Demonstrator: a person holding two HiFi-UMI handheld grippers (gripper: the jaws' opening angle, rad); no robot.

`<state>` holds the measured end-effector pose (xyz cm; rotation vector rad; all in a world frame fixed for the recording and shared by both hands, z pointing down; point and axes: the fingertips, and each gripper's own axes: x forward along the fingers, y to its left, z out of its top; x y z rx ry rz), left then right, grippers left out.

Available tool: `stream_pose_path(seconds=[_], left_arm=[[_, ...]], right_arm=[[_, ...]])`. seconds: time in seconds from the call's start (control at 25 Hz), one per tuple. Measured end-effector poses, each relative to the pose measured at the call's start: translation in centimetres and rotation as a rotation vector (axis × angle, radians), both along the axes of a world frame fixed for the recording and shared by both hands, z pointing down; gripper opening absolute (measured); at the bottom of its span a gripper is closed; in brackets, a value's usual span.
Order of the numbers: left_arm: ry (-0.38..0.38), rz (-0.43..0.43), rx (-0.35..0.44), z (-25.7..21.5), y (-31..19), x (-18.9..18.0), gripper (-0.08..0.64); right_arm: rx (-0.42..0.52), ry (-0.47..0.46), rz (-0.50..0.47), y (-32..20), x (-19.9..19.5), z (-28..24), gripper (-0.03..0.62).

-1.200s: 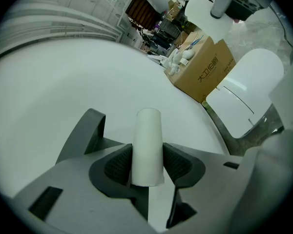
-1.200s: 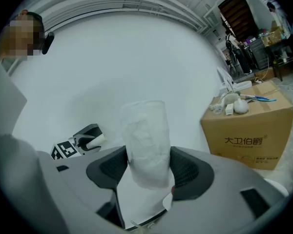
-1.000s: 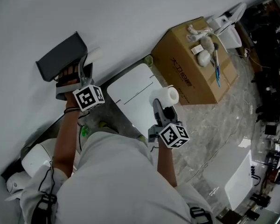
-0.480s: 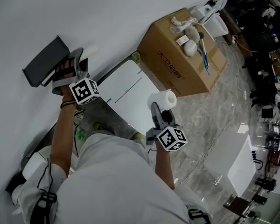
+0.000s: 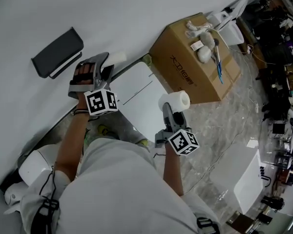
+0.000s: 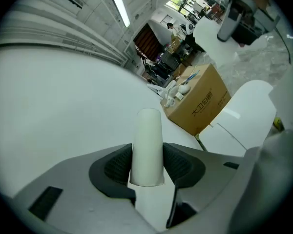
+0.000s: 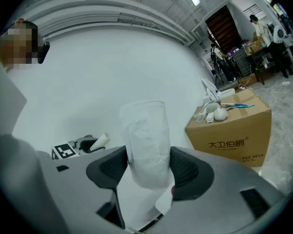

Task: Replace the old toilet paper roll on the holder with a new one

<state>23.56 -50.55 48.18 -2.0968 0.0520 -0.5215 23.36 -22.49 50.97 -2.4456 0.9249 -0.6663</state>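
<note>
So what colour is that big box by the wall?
Brown cardboard box, dark print on one side; best in the head view.

L hand-held gripper (image 5: 106, 62) clamps cardboard tube (image 6: 146, 145) — R hand-held gripper (image 5: 167, 108) clamps paper roll (image 7: 145, 145); both held out fwd.

— What's moved in the last second?
— The left gripper (image 5: 107, 62). It sat tucked right under the dark holder (image 5: 57, 52) on the wall. Now it has pulled clear, with bare wall showing between them.
— And the empty tube (image 5: 118, 58)?
— It came away with the gripper, carried in its jaws, and has swung toward the corner of the white lid (image 5: 136, 99).
— Has the holder changed?
— It hangs by itself now, up and to the left of the gripper.
</note>
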Motion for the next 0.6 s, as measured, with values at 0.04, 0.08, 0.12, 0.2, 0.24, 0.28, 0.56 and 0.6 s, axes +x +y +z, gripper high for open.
stream_pose_path(seconds=[0.04, 0.08, 0.12, 0.2, 0.24, 0.28, 0.56, 0.6], left_arm=[[0.004, -0.003, -0.033, 0.0, 0.3, -0.8, 0.209], [0.009, -0.009, -0.068, 0.0, 0.6, -1.8, 0.209], [0.017, -0.017, -0.105, -0.1, 0.7, -2.8, 0.209], [0.044, -0.04, -0.186, -0.4, 0.7, -4.9, 0.209], [0.06, -0.055, -0.23, -0.4, 0.5, -6.0, 0.209], [0.079, -0.075, -0.273, -0.4, 0.1, -7.0, 0.209], [0.17, -0.293, -0.391, 0.4, -5.0, -15.5, 0.209], [0.182, -0.326, -0.401, 0.5, -5.8, -16.7, 0.209]], right_arm=[[0.013, -0.003, -0.008, -0.4, 0.2, 0.1, 0.278], [0.025, -0.007, -0.015, -0.8, 0.2, 0.2, 0.278], [0.035, -0.01, -0.022, -1.1, 0.3, 0.3, 0.278], [0.065, -0.018, -0.028, -1.9, 0.7, 0.2, 0.278], [0.089, -0.025, -0.027, -2.4, 1.0, 0.1, 0.278], [0.12, -0.035, -0.026, -3.0, 1.3, 0.0, 0.278], [0.405, -0.137, -0.011, -8.2, 2.7, -1.5, 0.276], [0.433, -0.172, 0.012, -8.7, 2.7, -1.2, 0.276]])
